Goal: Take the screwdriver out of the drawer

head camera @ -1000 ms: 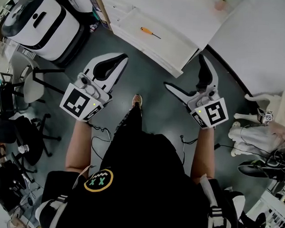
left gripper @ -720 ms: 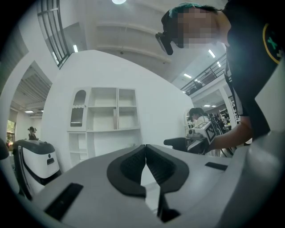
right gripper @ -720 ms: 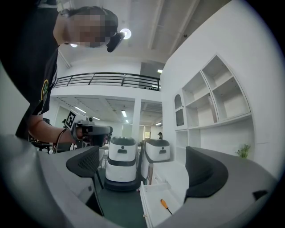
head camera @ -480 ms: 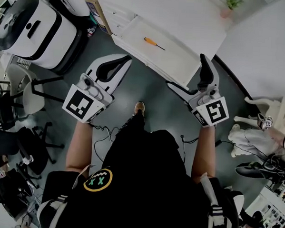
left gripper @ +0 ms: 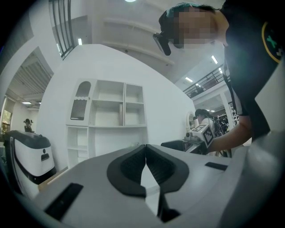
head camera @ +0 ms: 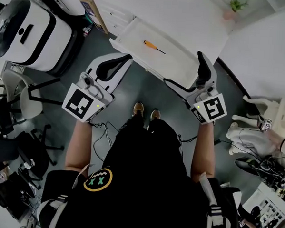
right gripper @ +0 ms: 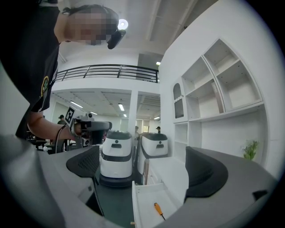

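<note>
drawer (head camera: 132,36) now closer, screwdriver (head camera: 151,45) inside; left gripper (head camera: 127,59) jaws together, right gripper (head camera: 183,68) spread

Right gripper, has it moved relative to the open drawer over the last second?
Yes. In the head view the right gripper has come forward toward the open drawer, its fingers now at the drawer's right end.

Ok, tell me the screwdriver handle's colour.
The screwdriver handle is orange, clearest in the head view.

This is looking like a robotics lab: white wheeled robots (head camera: 30,29) are standing at ten o'clock, office chairs (head camera: 22,97) are crowding the floor at nine, a railed mezzanine (right gripper: 111,71) is running overhead.
</note>
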Demonstrator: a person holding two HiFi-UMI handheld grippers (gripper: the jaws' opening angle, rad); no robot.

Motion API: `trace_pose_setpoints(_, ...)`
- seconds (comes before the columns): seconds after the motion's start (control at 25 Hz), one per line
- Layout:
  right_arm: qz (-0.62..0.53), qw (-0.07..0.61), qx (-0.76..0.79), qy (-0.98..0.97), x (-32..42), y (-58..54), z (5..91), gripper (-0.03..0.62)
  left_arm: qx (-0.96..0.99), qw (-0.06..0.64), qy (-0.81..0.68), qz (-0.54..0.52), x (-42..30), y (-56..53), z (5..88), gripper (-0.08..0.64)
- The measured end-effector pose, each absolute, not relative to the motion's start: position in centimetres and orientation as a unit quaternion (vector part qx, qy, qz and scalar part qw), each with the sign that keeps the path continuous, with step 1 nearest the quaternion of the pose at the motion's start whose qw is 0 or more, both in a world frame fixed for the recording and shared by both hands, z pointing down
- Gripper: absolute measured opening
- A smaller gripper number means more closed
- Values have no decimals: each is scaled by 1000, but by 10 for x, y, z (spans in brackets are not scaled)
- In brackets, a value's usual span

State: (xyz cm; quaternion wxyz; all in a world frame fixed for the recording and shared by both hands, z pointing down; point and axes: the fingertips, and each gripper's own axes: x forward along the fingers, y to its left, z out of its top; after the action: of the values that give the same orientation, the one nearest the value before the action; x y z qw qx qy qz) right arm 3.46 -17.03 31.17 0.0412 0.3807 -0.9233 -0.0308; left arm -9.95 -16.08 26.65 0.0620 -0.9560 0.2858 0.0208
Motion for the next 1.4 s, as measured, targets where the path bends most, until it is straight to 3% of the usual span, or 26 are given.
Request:
trace_pose_setpoints(0.56,-3,62,349,-935,50,-248,363,581,-949,54,310,3,-86,-215,285,20)
trace_pose_setpoints(1.4,66,206,256,-942,32,-336,541,581,-939,6,344,-13,-68,-246,297,20)
